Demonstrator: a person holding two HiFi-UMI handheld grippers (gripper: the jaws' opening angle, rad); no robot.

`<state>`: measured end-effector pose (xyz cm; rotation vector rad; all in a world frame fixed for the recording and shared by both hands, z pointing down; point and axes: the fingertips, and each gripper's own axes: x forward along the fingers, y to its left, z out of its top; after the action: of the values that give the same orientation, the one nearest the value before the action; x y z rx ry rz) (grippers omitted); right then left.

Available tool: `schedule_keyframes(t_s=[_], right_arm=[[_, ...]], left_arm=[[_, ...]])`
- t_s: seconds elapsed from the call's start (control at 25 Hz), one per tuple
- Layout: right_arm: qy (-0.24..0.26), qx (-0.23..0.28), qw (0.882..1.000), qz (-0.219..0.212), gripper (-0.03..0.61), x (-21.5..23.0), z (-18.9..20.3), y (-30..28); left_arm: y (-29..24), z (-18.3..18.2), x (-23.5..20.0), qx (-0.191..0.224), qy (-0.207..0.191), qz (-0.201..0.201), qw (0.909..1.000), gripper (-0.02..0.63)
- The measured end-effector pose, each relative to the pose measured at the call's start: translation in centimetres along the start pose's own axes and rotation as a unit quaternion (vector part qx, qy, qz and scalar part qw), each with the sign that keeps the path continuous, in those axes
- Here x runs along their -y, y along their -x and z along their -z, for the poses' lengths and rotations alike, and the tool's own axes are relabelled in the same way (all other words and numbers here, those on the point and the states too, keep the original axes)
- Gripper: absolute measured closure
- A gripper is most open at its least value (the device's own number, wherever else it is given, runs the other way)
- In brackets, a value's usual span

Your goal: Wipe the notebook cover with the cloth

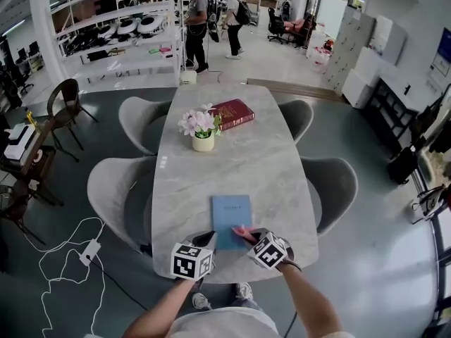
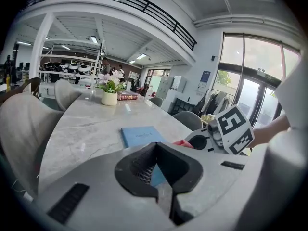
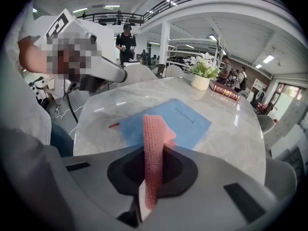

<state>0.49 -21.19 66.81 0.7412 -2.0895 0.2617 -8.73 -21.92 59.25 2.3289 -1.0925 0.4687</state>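
Right gripper view: R gripper jaws clamped on a pink knit cloth. The strip stands up betw. the pads, its free end folded over toward the notebook. Left gripper view: L gripper jaws closed tip to tip, nothing betw. them. Blue cover shows just past the tips; whether they press on it, can't tell.

Head view: notebook lies flat at the table's 6 o'clk end, right in front of the person. Its long axis runs 6–12 o'clk, in line w/ the table's length, and the printed title sits toward the cover's 12 o'clk end. L gripper is at the notebook's 7 o'clk corner. R gripper w/ cloth is at the 5 o'clk corner, cloth over the cover's edge there.

Table: long, pale grey marble-look top, rounded corners. At 12 o'clk from the notebook, well apart, stands a cream vase w/ pink-white flowers, upright. Just beside it at 1 o'clk a dark red book lies flat, skewed. Grey shell chairs line the 9 and 3 o'clk sides.

Floor is dark grey, w/ white cables and a power strip at 8 o'clk. A dark wooden chair stands at 10 o'clk. Far off at 12 o'clk are white shelving racks and people standing.
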Motion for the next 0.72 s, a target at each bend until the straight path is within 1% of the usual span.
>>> schedule_keyframes(t_s=[0.32, 0.52, 0.72], right_arm=[[-0.011, -0.003, 1.000, -0.006, 0.563, -2.1, 1.4, 0.8], [-0.004, -0.005, 1.000, -0.010, 0.563, -2.7, 1.7, 1.3], [0.016, 0.010, 1.000, -0.005, 0.563, -1.9, 0.7, 2.7]], left_arm=[[0.0, 0.2, 0.4, -0.004, -0.006, 0.014, 0.9999, 0.606], [0.1, 0.3, 0.2, -0.004, -0.003, 0.011, 0.9999, 0.606], [0.2, 0.7, -0.1, -0.003, 0.006, 0.002, 1.0000, 0.606]])
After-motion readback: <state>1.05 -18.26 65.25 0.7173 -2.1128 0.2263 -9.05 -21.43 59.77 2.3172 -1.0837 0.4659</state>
